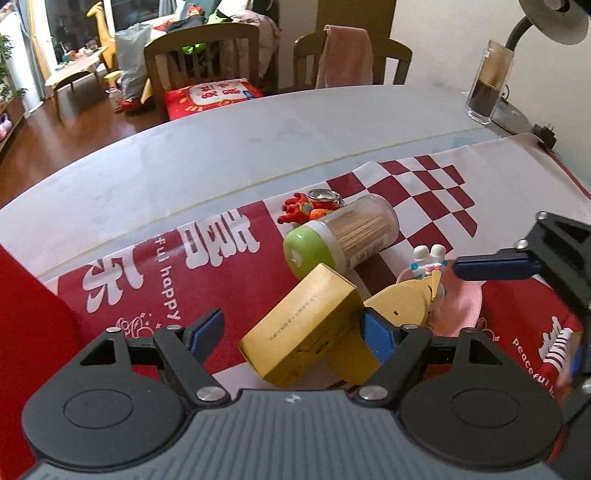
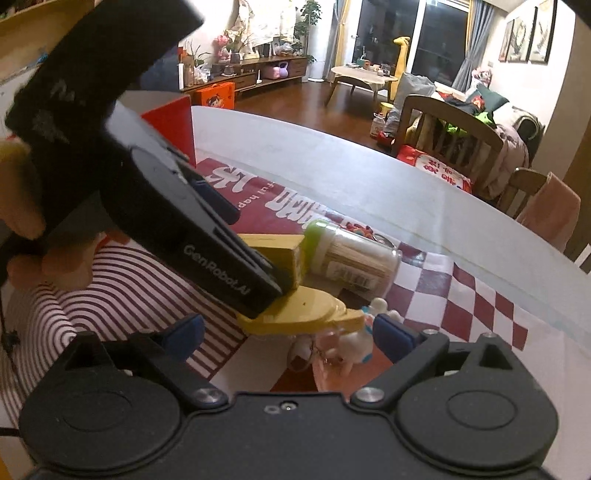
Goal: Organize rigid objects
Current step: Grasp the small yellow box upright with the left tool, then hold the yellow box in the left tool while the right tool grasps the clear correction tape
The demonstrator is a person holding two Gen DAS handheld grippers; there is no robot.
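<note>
The yellow box [image 1: 303,325] lies tilted on the red mat [image 1: 147,266], in the middle of the heap near your edge of the table [image 1: 184,155]. It looks like stiff, light cardboard with smooth faces, so I judge it will slide if you nip a corner; take it across its two long flat sides, square on.

Your left gripper [image 1: 291,332] straddles the box with its fingers spread: the right pad [image 1: 376,332] sits at the box's end and may be touching, the left pad [image 1: 207,328] stands well clear. Nothing is pinched yet.

Just past the box lies a toothpick jar [image 1: 343,236] on its side, green cap toward you. It is hard, round plastic and will likely roll; grip it across the clear barrel, not the cap.

Beside the box is a flat yellow plastic piece [image 1: 399,306], partly under it, and a small white figure [image 1: 424,262] resting against a pink dish [image 1: 461,306]. The figure is small and probably brittle, so go gently.

Beyond the jar is a red keyring toy [image 1: 306,210].

Your right gripper [image 2: 288,336] hovers over the white figure with fingers spread and holds nothing.

At the far right corner stands a glass tube [image 1: 487,81] by a lamp [image 1: 554,18]; keep clear of it.
</note>
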